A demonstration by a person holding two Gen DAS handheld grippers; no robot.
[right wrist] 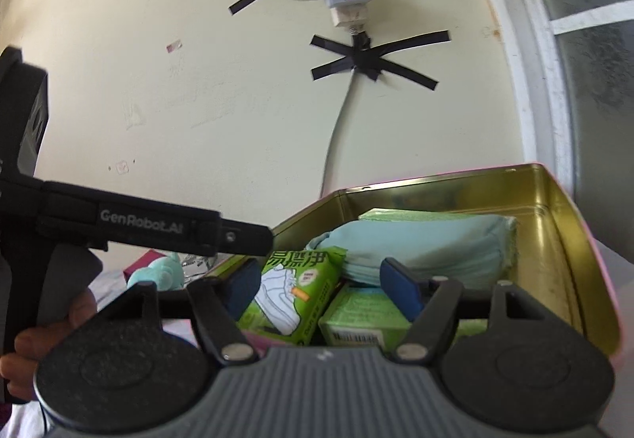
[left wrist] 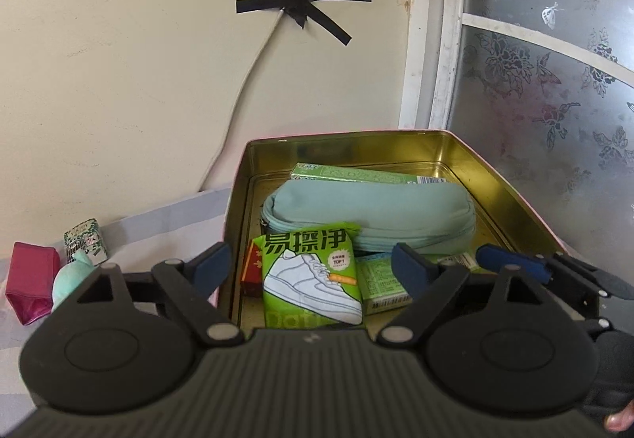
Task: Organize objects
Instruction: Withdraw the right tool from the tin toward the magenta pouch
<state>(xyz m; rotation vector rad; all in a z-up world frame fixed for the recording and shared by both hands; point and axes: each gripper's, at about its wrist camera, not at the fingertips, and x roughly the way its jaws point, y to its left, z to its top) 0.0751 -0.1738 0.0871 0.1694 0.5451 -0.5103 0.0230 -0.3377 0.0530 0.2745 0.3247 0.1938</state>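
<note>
Nearby, plush toy [left wrist: 75, 271], red pouch [left wrist: 29, 287], outside tin [left wrist: 511, 196]

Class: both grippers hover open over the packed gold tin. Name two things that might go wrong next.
1. The green shoe-wipe packet stands leaning on the teal pouch; a nudge from the left gripper may topple it.
2. The right gripper is close beside the left, so they may collide over the tin.

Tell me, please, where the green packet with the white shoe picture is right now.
In the left wrist view the green shoe packet stands at the near end of the gold tin, leaning against the pale blue pouch, with a red box on its left.
</note>
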